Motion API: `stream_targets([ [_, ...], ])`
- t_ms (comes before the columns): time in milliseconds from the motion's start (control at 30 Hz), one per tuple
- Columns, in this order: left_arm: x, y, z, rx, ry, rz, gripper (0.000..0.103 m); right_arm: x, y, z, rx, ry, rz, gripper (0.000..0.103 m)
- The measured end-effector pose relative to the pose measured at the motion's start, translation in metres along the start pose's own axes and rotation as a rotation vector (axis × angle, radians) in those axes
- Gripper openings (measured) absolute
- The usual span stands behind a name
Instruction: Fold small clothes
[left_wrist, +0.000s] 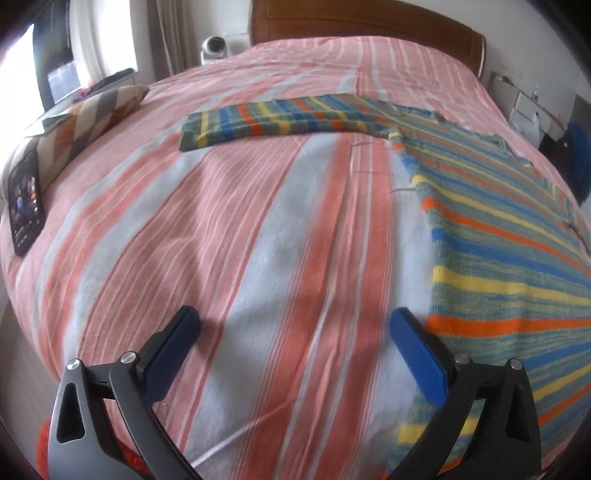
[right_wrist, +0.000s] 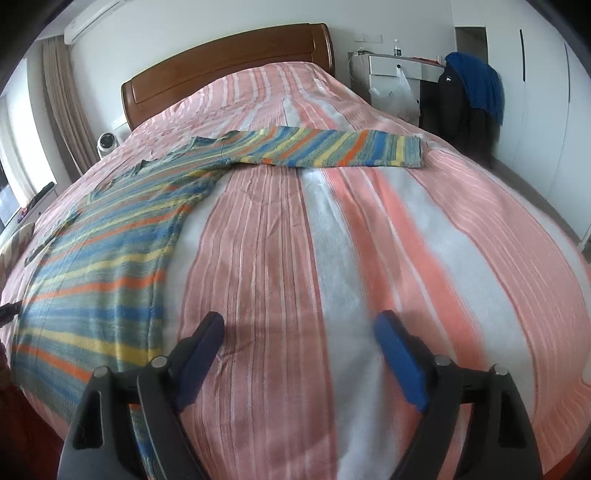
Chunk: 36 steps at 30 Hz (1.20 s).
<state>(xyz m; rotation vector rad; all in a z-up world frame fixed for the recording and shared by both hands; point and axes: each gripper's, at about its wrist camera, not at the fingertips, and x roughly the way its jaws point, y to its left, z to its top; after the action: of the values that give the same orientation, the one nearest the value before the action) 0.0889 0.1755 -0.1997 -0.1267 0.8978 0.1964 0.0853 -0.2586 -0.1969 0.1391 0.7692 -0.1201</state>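
The striped sweater (left_wrist: 498, 236) lies flat on the bed (left_wrist: 258, 229), front down or up I can't tell, w/ both sleeves stretched straight out to the sides. In the left wrist view its body fills the right side of the frame and one sleeve (left_wrist: 280, 123) runs across the upper middle toward the left. In the right wrist view the body sits at left and the other sleeve (right_wrist: 332, 149) reaches to the upper right. Laid out that way prob. so each sleeve can be folded in over the body w/o bunching; that's a judgement, not seen.

Left gripper (left_wrist: 295, 328): jaws wide apart, nothing btwn them, only bedspread below. Its right finger sits just beside the sweater's side edge at lower right of the frame; contact not clear. Right gripper (right_wrist: 299, 332): jaws also well apart, empty, over bare bedspread just right of the sweater's other side edge. Both point down at a slant toward the bed, one each side of the garment, which reads as flanking it ready for a two-handed grab.

No fold made yet, so task looks early: spread done, folding to start.

Off to the side, not in the way: a phone (left_wrist: 26, 201) and a patterned cushion (left_wrist: 88, 118) at the left edge of the left wrist view, wooden headboard (right_wrist: 229, 70) at the top
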Motion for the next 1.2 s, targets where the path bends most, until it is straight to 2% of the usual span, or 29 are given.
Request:
stream_targets([
  [133, 0.0, -0.001, -0.001, 0.0, -0.002, 0.006, 0.103, 0.001, 0.001, -0.001, -0.014, -0.002, -0.001, 0.088],
  [267, -0.002, -0.001, -0.007, -0.001, -0.043, 0.011, 0.103, 0.0, -0.001, 0.001, -0.011, 0.015, 0.004, 0.088],
  [333, -0.003, -0.004, -0.008, 0.022, -0.043, 0.028, 0.103, -0.005, -0.006, 0.01, 0.019, 0.029, 0.042, 0.088],
  [433, -0.001, -0.001, -0.005, 0.016, -0.03, 0.01, 0.103, -0.018, -0.036, 0.039, 0.15, -0.006, 0.163, 0.087],
  [567, -0.001, 0.002, -0.003, 0.004, -0.035, -0.009, 0.103, -0.014, -0.107, 0.106, 0.317, -0.09, 0.193, 0.087],
  [600, -0.001, 0.001, -0.004, 0.007, -0.039, -0.003, 0.103, -0.005, -0.124, 0.12, 0.358, -0.083, 0.205, 0.087],
  [667, -0.001, 0.0, -0.004, 0.011, -0.044, 0.005, 0.103, 0.022, -0.155, 0.143, 0.444, -0.034, 0.238, 0.078],
  [767, -0.001, -0.001, -0.004, 0.009, -0.046, 0.004, 0.103, 0.079, -0.192, 0.161, 0.61, 0.093, 0.343, 0.066],
  [833, -0.001, -0.002, -0.004, 0.01, -0.048, 0.005, 0.103, 0.098, -0.199, 0.164, 0.657, 0.121, 0.322, 0.062],
  [1000, 0.0, -0.002, -0.003, 0.009, -0.052, 0.013, 0.103, 0.137, -0.187, 0.173, 0.61, 0.227, 0.292, 0.05],
  [1067, 0.0, -0.002, -0.003, 0.007, -0.055, 0.019, 0.103, 0.145, -0.186, 0.172, 0.624, 0.237, 0.288, 0.042],
  [1100, 0.0, -0.003, -0.003, 0.006, -0.057, 0.022, 0.103, 0.149, -0.184, 0.173, 0.61, 0.252, 0.279, 0.036],
  [1133, 0.001, -0.003, -0.003, 0.006, -0.058, 0.025, 0.103, 0.153, -0.182, 0.172, 0.594, 0.27, 0.269, 0.012],
  [1167, 0.001, -0.003, -0.003, 0.006, -0.058, 0.026, 0.103, 0.155, -0.178, 0.174, 0.559, 0.295, 0.239, 0.002],
  [1200, 0.001, -0.003, -0.003, 0.005, -0.058, 0.024, 0.103, 0.153, -0.182, 0.178, 0.54, 0.292, 0.221, 0.002],
])
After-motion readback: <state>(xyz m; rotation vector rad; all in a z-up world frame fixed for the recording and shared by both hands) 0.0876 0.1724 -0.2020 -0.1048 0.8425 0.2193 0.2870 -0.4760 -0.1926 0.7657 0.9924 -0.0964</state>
